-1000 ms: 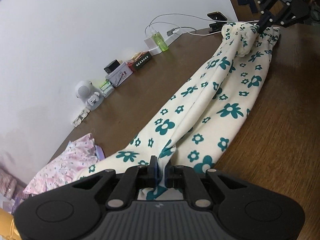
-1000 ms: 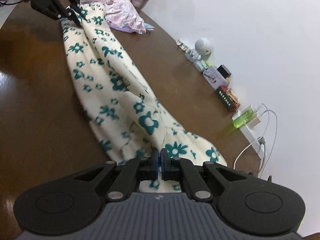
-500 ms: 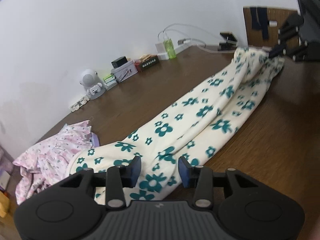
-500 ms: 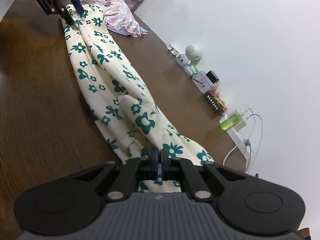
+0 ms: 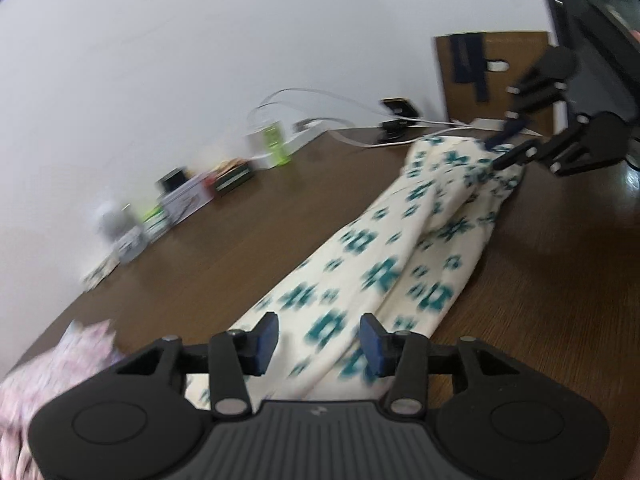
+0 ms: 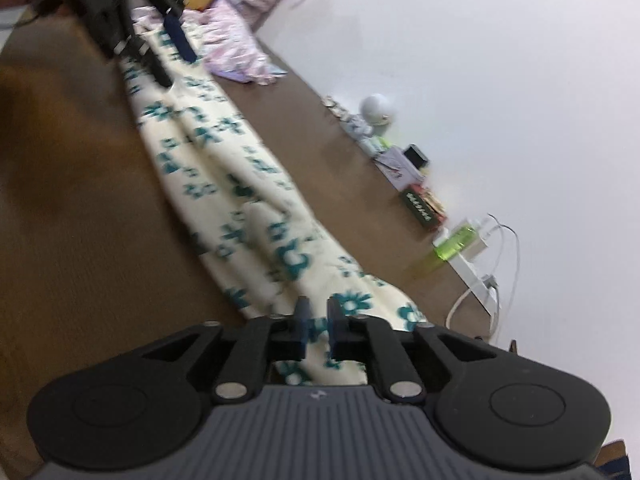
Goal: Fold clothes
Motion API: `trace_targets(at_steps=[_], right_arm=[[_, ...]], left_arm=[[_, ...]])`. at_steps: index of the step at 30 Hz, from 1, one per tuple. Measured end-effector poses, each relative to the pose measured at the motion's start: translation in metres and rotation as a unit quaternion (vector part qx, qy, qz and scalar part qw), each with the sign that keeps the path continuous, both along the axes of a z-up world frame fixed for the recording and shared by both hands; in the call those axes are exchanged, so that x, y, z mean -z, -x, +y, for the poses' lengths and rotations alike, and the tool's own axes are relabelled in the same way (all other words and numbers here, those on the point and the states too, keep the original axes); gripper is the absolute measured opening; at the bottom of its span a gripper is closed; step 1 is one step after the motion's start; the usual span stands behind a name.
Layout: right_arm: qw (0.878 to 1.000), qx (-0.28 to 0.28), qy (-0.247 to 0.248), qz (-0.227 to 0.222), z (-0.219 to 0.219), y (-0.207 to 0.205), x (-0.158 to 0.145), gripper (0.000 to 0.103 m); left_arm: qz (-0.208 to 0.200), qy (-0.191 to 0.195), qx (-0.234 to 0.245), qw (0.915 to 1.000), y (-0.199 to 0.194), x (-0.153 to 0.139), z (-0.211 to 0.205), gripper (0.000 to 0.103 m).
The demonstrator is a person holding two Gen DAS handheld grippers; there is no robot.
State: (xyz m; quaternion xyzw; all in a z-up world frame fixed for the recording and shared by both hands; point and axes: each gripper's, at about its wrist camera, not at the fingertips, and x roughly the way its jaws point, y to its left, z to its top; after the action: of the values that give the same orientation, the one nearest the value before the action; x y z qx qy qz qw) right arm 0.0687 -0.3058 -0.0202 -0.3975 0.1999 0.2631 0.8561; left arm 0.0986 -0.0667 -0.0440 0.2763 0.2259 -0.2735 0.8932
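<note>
- Both of my tongs have let go since a second ago, when each was clamped on one end of the cream floral garment point(image 5: 384, 272).
- My left gripper point(image 5: 318, 338) has its jaws well apart and opening further, above the near end of the cloth, with no pad pressing on it.
- My right gripper point(image 6: 316, 322) has its jaws a little apart and opening, with fabric showing between them but no longer pinched.
- That garment lies stretched in a long, narrow band along the brown table point(image 6: 80, 220), with a pink floral garment point(image 6: 240, 56) just beyond one end.
- To do this step well, I judge I should clear both ends fully, then grip again at matching corners so the next fold lands square.
</note>
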Motion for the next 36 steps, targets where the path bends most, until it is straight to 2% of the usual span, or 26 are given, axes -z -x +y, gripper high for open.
trace_targets(at_steps=[3, 7, 8, 9, 10, 12, 17, 20, 22, 24, 25, 26, 27, 28, 31, 34, 36], right_arm=[[1.000, 0.000, -0.007, 0.021, 0.002, -0.014, 0.001, 0.030], [0.999, -0.005, -0.014, 0.033, 0.010, -0.024, 0.002, 0.030], [0.999, -0.004, -0.018, 0.039, 0.010, -0.025, 0.002, 0.030], [0.999, -0.004, -0.023, 0.045, 0.011, -0.026, 0.002, 0.030], [0.998, -0.004, -0.027, 0.051, 0.012, -0.027, 0.002, 0.022], [0.997, -0.003, -0.036, 0.064, 0.013, -0.030, 0.003, 0.010], [0.999, 0.005, -0.036, 0.040, 0.015, -0.022, 0.001, 0.004], [0.999, 0.006, -0.031, 0.030, 0.016, -0.012, -0.001, 0.004], [0.999, 0.005, -0.024, 0.031, 0.018, -0.005, 0.001, 0.004], [0.999, 0.004, -0.009, 0.032, 0.022, 0.000, 0.011, 0.004], [1.000, 0.005, -0.006, 0.030, 0.022, 0.002, 0.014, 0.004], [1.000, 0.007, -0.008, 0.027, 0.023, 0.003, 0.015, 0.004], [1.000, 0.010, -0.010, 0.024, 0.023, 0.005, 0.016, 0.004], [1.000, 0.012, -0.011, 0.022, 0.024, 0.006, 0.017, 0.004], [1.000, 0.019, -0.014, 0.019, 0.025, 0.007, 0.019, 0.004], [0.999, 0.030, -0.013, 0.009, 0.027, 0.009, 0.021, 0.004], [0.999, 0.031, -0.009, 0.001, 0.031, 0.012, 0.024, 0.004]], left_arm=[[0.002, -0.023, 0.031, 0.9992, -0.009, 0.008, -0.025, 0.046], [-0.011, -0.058, 0.041, 0.9974, -0.017, 0.019, -0.047, 0.043], [-0.010, -0.063, 0.037, 0.9973, -0.019, 0.020, -0.049, 0.037], [-0.009, -0.068, 0.034, 0.9970, -0.022, 0.022, -0.051, 0.022], [-0.005, -0.070, 0.031, 0.9970, -0.024, 0.023, -0.052, 0.005], [-0.005, -0.071, 0.027, 0.9971, -0.025, 0.025, -0.052, 0.003], [-0.044, -0.074, 0.026, 0.9959, -0.016, 0.021, -0.046, 0.002], [-0.046, -0.071, 0.020, 0.9962, -0.013, 0.023, -0.041, 0.003], [-0.030, -0.049, 0.014, 0.9982, -0.011, 0.025, -0.034, 0.012], [-0.019, -0.020, 0.000, 0.9996, -0.007, 0.020, -0.023, 0.016], [-0.016, 0.002, -0.012, 0.9998, -0.002, 0.014, -0.014, 0.023], [-0.013, 0.025, -0.024, 0.9993, 0.002, 0.008, -0.006, 0.036], [-0.015, 0.044, -0.048, 0.9978, 0.006, 0.000, 0.005, 0.045], [-0.018, 0.062, -0.072, 0.9953, 0.011, -0.008, 0.015, 0.055], [-0.013, 0.112, -0.156, 0.9812, 0.016, -0.032, 0.054, 0.058], [0.016, 0.153, -0.238, 0.9591, 0.012, -0.045, 0.093, 0.058], [0.052, 0.174, -0.283, 0.9416, 0.001, -0.039, 0.111, 0.057]])
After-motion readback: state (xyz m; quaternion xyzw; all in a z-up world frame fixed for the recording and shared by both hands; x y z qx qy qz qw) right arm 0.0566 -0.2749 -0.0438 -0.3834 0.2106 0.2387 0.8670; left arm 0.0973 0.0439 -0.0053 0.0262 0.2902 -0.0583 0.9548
